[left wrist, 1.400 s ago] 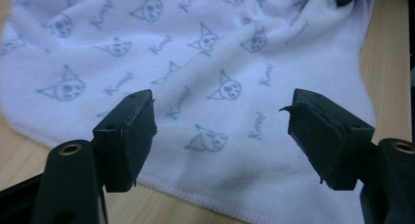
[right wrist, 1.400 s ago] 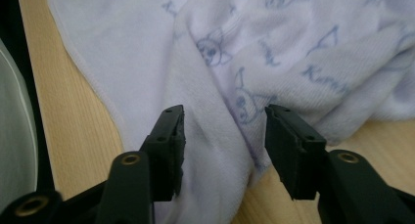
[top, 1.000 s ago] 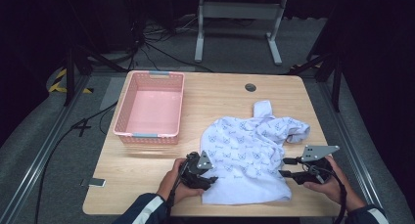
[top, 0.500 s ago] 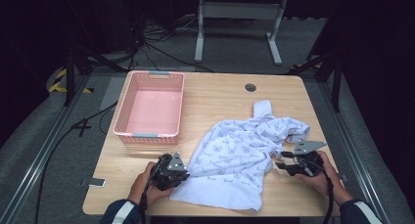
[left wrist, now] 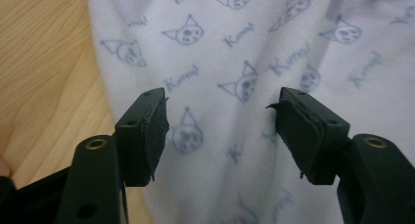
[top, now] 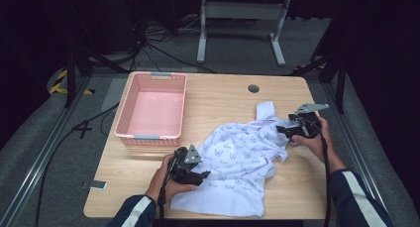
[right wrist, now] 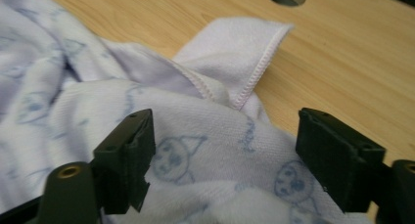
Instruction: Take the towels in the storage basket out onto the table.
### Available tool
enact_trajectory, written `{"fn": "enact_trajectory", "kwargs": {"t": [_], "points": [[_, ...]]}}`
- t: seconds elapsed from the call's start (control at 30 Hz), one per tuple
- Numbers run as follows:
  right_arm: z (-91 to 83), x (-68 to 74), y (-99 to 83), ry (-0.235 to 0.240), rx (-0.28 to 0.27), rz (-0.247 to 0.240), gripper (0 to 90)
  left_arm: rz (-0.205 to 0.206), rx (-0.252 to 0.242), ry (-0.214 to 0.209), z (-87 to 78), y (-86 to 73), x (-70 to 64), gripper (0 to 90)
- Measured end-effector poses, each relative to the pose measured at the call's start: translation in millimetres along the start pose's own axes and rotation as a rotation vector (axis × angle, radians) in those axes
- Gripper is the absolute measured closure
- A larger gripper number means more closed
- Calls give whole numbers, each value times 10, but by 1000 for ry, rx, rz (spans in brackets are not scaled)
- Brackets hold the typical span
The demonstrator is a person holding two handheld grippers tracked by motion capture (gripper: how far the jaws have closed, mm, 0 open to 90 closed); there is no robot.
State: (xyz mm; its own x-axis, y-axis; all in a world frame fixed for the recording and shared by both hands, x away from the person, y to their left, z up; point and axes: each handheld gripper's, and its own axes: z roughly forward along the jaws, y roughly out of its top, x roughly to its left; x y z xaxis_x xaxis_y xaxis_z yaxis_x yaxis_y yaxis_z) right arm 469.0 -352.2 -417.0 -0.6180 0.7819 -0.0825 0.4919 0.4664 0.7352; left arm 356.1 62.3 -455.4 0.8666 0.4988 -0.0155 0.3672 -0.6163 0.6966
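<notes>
The left gripper (left wrist: 222,116) stands wide over the near-left edge of the garment (top: 242,162); the right gripper (right wrist: 225,145), also wide, is over its far-right part; this soft white cat-printed fabric lies crumpled on the wooden table (top: 223,95), stretching diagonally from near-left to far-right.

A: Describe the left tool (top: 202,176).
B: Black body, grey three-cornered plate on top, black cable trailing. Two black jaws with worn rubber pads; one brass-coloured screw in each jaw arm.

A: And the right tool (top: 280,130)?
B: Same build.

A: Clothing?
B: Dark sleeves (top: 354,195) with a white stripe along each.
</notes>
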Motion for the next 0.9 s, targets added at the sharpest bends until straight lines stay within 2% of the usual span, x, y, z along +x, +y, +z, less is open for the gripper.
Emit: {"fn": "enact_trajectory", "kwargs": {"t": [0.03, 0.07, 0.1, 0.13, 0.17, 0.2, 0.23, 0.27, 0.3, 0.33, 0.4, 0.47, 0.53, 0.57, 0.6, 0.63, 0.67, 0.73, 0.77, 0.83, 0.87, 0.9], "points": [[89, -21, -11, 9, 25, 6, 236, 0, 13, -10, 40, 10, 1, 368], [150, -30, -23, -3, 45, -6, 233, 7, 21, -15, 64, 14, -3, 385], [184, -37, -32, -3, 55, -9, 272, 27, 38, -30, 92, 18, -8, 441], [184, -37, -32, -3, 55, -9, 272, 27, 38, -30, 92, 18, -8, 495], [216, -43, -45, 32, 66, -9, 336, 34, 55, -45, 108, 12, -22, 495], [217, -51, -47, 60, 77, -2, 502, 47, 52, -40, 105, 4, -31, 547], [217, -51, -47, 60, 77, -2, 502, 48, 54, -40, 95, 1, -35, 547], [200, -53, -47, 88, 72, -4, 597, 55, 70, -53, 58, -11, -35, 595], [158, -31, -47, 105, 58, -24, 675, 59, 66, -62, 47, -28, -34, 661], [127, -24, -38, 99, 53, -36, 718, 62, 70, -74, 30, -43, -43, 689], [17, 7, 9, 107, 0, -58, 744, 79, 83, -112, 5, -57, -87, 752], [-99, 94, 81, 83, -48, -92, 745, 83, 84, -143, 5, -59, -162, 751], [-215, 247, 155, 107, -91, -161, 743, 100, 103, -175, -5, -47, -236, 741], [-279, 351, 178, 131, -117, -199, 738, 124, 106, -185, -3, -40, -276, 733], [-349, 499, 190, 167, -142, -251, 735, 124, 106, -185, -3, -40, -276, 712], [-387, 631, 190, 195, -156, -286, 732, 123, 102, -197, -6, -38, -330, 691], [-412, 729, 183, 210, -153, -315, 732, 124, 104, -204, -14, -34, -347, 673], [-424, 977, 144, 271, -144, -405, 730, 124, 100, -211, -28, -26, -365, 615], [-414, 1097, 116, 302, -134, -432, 727, 137, 63, -209, -72, 9, -370, 572], [-367, 1315, 51, 360, -100, -486, 707, 111, 12, -181, -130, 57, -337, 516], [-367, 1315, 51, 360, -100, -486, 707, 111, 12, -181, -130, 57, -337, 485], [-322, 1472, -9, 397, -99, -495, 628, 112, -21, -118, -169, 128, -284, 442]]}}
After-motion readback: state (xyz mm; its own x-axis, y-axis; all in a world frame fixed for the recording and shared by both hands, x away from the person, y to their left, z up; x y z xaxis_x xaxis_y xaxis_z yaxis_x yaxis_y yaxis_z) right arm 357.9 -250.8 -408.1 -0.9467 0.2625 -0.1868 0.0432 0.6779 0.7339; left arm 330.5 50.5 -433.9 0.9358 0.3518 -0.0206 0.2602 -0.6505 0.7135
